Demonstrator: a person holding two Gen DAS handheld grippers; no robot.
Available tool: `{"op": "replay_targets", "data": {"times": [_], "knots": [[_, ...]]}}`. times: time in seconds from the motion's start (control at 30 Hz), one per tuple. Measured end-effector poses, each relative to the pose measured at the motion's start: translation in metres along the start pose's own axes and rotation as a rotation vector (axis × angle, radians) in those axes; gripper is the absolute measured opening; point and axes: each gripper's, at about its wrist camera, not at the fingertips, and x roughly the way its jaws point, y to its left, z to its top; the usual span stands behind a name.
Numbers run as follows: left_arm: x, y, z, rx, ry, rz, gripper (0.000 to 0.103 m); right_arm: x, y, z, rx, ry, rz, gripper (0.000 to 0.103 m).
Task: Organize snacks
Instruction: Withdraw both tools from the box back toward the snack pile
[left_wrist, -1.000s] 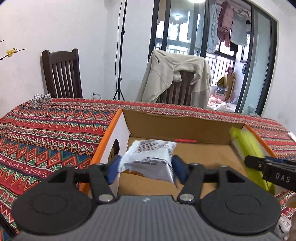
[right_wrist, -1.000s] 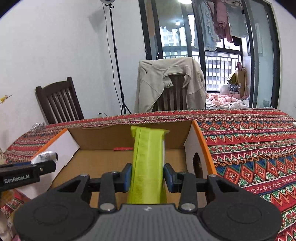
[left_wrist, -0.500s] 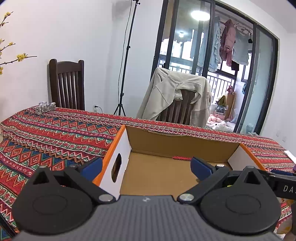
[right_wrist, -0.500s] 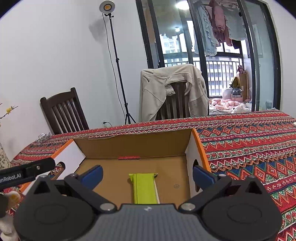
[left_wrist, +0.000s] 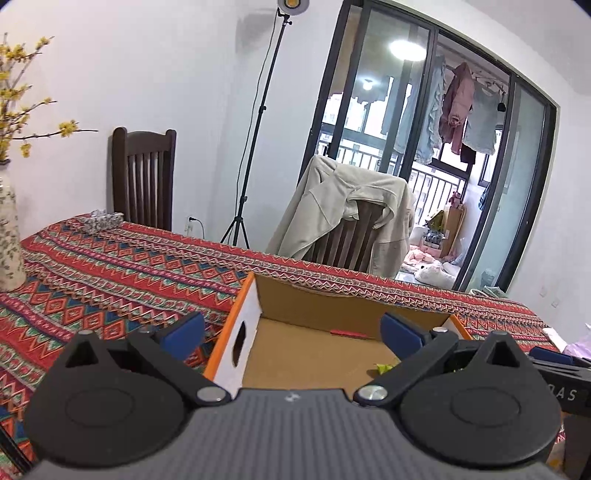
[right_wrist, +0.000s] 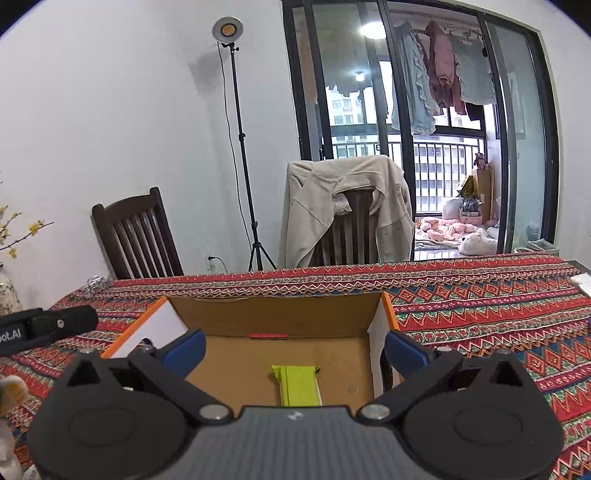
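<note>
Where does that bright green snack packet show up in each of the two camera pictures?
Left wrist view: only a small corner of the green packet peeks out, low and right of centre, beside the right finger.
Right wrist view: green packet lies flat on the box floor, low centre.
Shared landmark: the cardboard box, with its red strip on the back wall.

Table under patterned red cloth (right_wrist: 480, 310); cardboard box (right_wrist: 280, 317), vase (left_wrist: 9, 236) on it.
</note>
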Motion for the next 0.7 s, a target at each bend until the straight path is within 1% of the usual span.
{"op": "replay_targets", "data": {"times": [0.23, 0.4, 0.7], "knots": [[-0.040, 0.018, -0.012, 0.006, 0.013, 0.009, 0.103, -0.037, 0.009, -0.011, -0.016, 0.005, 0.001, 0.103], [-0.070, 0.031, -0.024, 0.007, 0.016, 0.016, 0.103, -0.065, 0.018, -0.027, -0.040, 0.010, 0.009, 0.103], [-0.112, 0.049, -0.058, 0.015, 0.058, 0.014, 0.103, -0.113, 0.031, -0.063, -0.058, 0.036, 0.033, 0.103]]}}
